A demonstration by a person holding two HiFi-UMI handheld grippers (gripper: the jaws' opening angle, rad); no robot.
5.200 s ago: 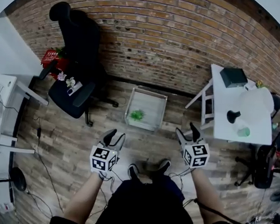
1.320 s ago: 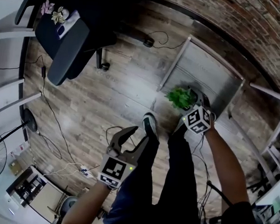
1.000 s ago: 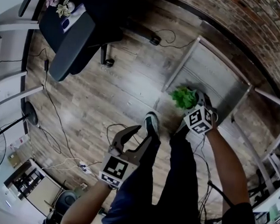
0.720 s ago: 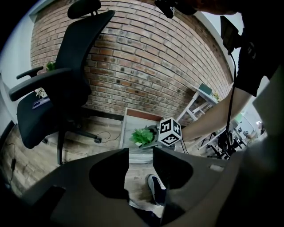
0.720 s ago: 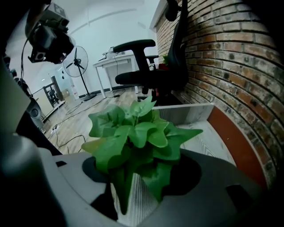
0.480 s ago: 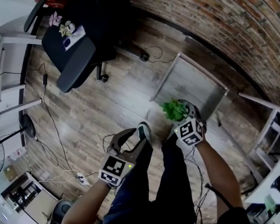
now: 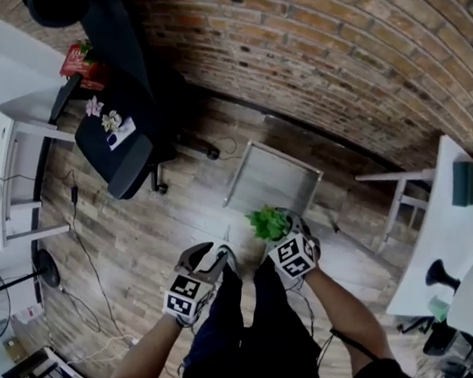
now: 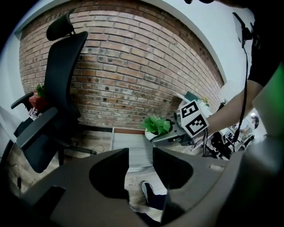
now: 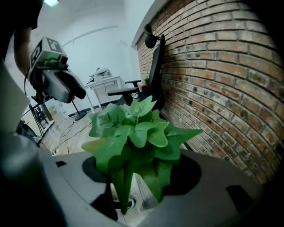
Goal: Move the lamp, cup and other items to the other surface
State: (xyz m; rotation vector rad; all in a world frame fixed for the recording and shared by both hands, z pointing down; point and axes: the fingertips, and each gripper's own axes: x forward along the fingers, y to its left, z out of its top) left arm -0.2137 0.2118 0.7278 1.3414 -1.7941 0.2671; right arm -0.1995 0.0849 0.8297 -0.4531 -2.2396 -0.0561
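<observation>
The right tool (image 7: 284,226) clamps the small potted plant (image 9: 135,133), held in the air just near of the low tabletop (image 7: 253,157). The left tool (image 7: 210,256) is half-open and empty. A tilt (leaves hide the pads) could drop it before the white tabletop (image 7: 439,231) at far right.

In the head view, the bare left forearm (image 7: 146,349) and bare right forearm (image 7: 343,311) reach forward. The dark left two-jaw gripper (image 7: 212,254) points toward 1 o'clock, its jaws partly apart and empty. At its 2 o'clock, the dark right two-jaw gripper (image 7: 282,226) points toward 11 o'clock, clamped on a green leafy potted plant (image 7: 266,222).
</observation>
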